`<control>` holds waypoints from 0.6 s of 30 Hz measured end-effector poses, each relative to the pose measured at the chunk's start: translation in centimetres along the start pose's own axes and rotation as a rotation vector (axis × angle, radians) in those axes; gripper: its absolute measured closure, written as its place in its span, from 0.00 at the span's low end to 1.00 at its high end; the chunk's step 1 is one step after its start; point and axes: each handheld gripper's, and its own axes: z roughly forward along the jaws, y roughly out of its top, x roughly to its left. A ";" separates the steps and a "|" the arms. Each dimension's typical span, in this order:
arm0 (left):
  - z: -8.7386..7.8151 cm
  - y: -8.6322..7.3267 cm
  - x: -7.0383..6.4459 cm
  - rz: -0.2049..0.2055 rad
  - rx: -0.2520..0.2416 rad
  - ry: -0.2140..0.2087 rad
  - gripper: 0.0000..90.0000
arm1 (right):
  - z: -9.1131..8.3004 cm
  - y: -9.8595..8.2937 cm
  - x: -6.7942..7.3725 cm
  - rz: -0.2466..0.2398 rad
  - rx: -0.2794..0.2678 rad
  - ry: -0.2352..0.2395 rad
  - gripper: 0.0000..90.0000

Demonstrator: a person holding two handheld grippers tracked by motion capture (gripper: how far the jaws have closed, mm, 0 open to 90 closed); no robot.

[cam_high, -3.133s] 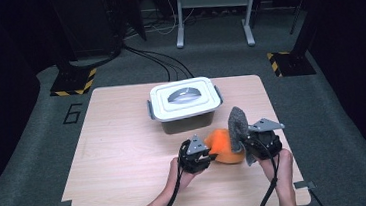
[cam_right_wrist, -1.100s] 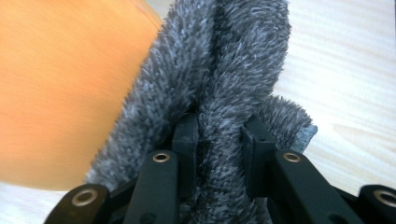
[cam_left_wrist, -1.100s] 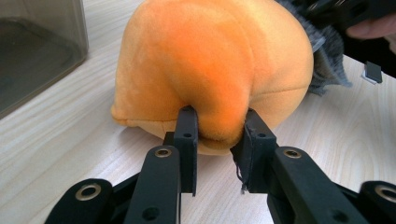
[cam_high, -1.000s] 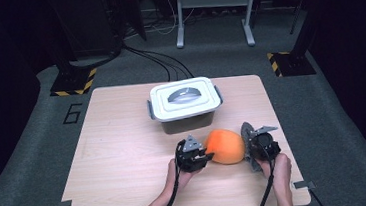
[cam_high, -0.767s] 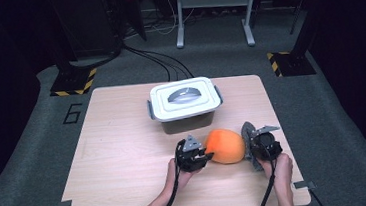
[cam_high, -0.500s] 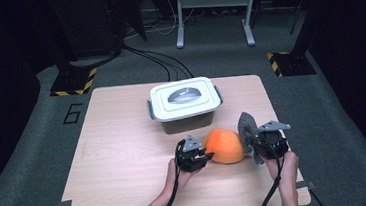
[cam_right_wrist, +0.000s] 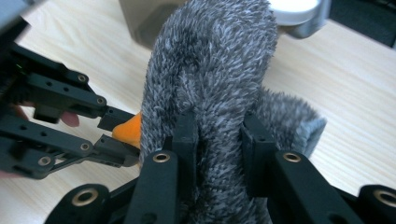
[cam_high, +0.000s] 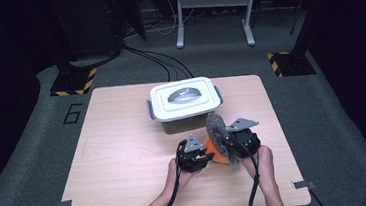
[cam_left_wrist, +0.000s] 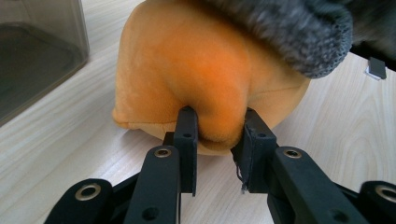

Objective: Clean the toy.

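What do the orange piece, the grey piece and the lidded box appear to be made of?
Orange piece: soft short-pile plush; it dents between the jaws. Grey piece: shaggier fleece-like fabric with visible fibres. Lidded box: probably hard plastic, with a smooth white lid and smoky translucent walls.

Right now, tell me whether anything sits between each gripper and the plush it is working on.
Nothing visible does. The left gripper is already shut on a fold of the orange plush, and the right gripper is shut on the grey furry part draped over it. The lidded bin stands behind them, apart.
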 end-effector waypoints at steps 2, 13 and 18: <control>0.0 -0.1 0.1 0.000 0.001 -0.002 0.80 | 0.7 -0.1 0.1 -0.006 0.006 -0.023 0.79; 0.1 -0.1 -0.1 0.007 -0.009 -0.008 0.80 | 0.2 -1.0 -0.8 0.016 0.006 -0.070 0.80; 0.1 -0.1 -0.1 0.006 -0.008 -0.008 0.80 | 0.0 -1.7 -1.6 0.040 0.007 -0.093 0.80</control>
